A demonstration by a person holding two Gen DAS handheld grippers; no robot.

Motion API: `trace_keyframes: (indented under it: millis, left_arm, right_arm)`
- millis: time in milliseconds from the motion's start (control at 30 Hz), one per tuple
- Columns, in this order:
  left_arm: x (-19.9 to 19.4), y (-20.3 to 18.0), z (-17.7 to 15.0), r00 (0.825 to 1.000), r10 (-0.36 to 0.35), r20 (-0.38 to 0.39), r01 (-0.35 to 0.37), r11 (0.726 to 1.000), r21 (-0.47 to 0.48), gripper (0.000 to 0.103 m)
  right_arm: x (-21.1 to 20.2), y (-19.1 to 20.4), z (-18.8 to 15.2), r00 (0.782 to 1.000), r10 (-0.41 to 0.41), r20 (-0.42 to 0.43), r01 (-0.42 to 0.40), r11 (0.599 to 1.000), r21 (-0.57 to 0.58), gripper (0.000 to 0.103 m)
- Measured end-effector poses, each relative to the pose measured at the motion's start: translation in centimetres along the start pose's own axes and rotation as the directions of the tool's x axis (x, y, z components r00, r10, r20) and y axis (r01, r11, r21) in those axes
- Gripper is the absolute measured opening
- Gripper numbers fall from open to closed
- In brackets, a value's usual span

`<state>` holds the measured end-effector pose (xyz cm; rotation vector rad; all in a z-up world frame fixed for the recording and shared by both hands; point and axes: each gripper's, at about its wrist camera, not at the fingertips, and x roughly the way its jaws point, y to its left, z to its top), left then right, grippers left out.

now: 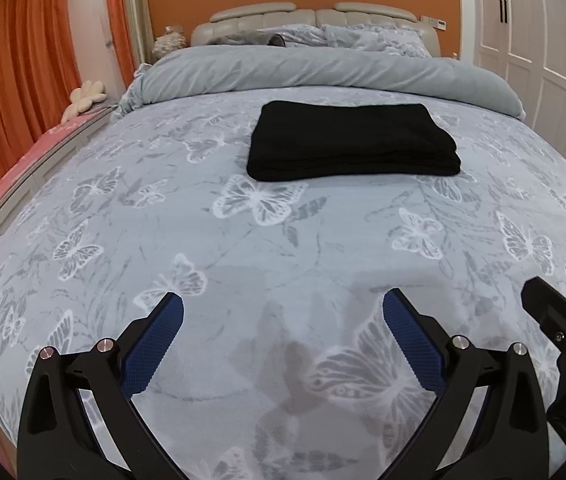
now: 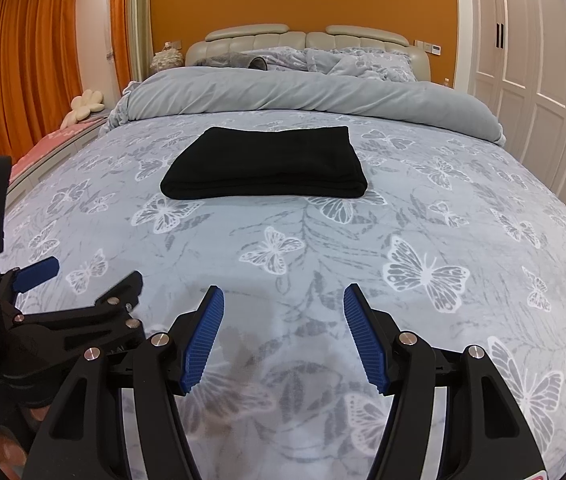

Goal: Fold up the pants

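Left wrist view: black pants (image 1: 353,142) lie folded mid-bed (image 1: 123,240), well ahead of both grippers, long axis crosswise. Left gripper (image 1: 283,312) and right gripper (image 2: 283,300) hang spread and empty, side by side; neither looks clearly nearer.

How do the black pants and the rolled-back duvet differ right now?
The black pants are folded into a flat, tidy rectangle; the duvet is a bulky, rumpled roll. The pants are plain black; the duvet is pale grey-blue. The pants lie mid-bed; the duvet spans the bed's width nearer the headboard. Both rest on the butterfly bedspread, untouched by either gripper.
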<state>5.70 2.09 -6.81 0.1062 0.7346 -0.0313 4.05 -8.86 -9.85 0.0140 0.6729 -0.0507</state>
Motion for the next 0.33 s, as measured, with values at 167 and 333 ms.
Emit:
trace_keyframes:
  millis: [167, 333]
  left_arm:
    - [-0.2, -0.1, 0.3, 1.0, -0.001, -0.008, 0.001, 1.0, 0.024, 0.098]
    - [-1.3, -0.5, 0.4, 0.999, -0.046, 0.014, 0.046, 0.998, 0.035, 0.098]
  right_arm:
    - [-0.3, -0.4, -0.2, 1.0, -0.002, 0.001, 0.002, 1.0, 0.004, 0.061]
    - [-0.3, -0.7, -0.2, 1.0, -0.003, 0.001, 0.003, 1.0, 0.002, 0.061]
